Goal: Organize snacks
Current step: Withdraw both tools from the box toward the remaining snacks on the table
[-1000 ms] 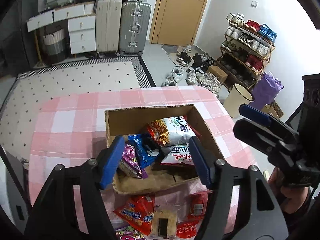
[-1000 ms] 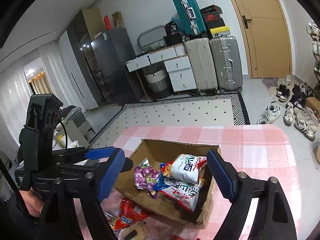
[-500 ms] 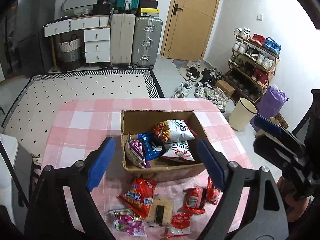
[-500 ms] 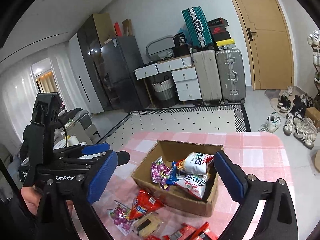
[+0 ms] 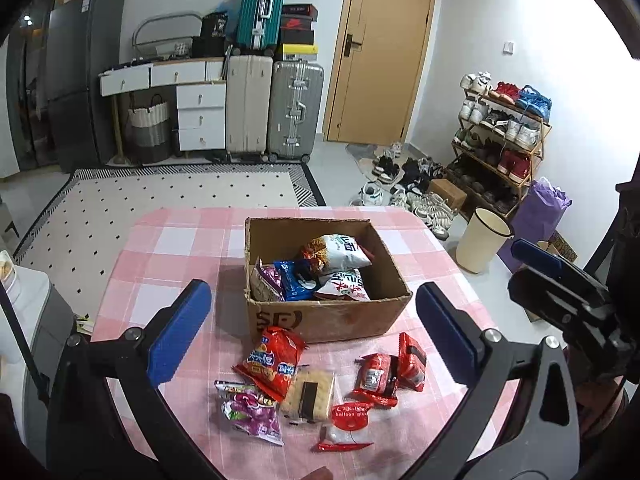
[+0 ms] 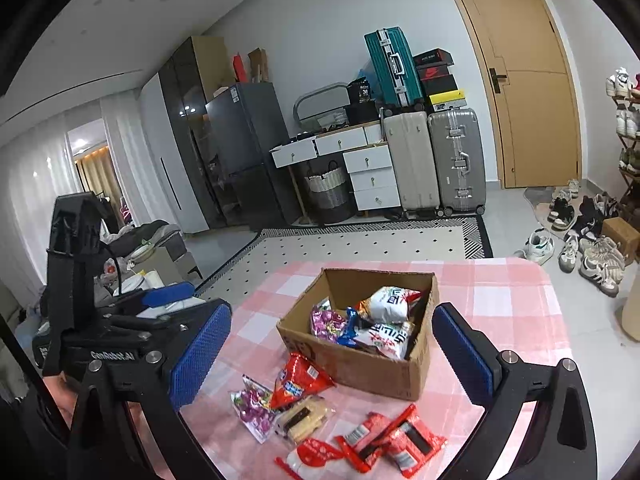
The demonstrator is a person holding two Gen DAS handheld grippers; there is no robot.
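Checked table, snacks between open fingers

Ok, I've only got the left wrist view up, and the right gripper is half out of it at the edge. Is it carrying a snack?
Observer: No. In the right wrist view the right gripper is open and holds nothing; its jaws have just been opening.
Reviewer: And what's off to the left of the table? My view cuts off there.
Observer: White curtains hang along that side of the room.
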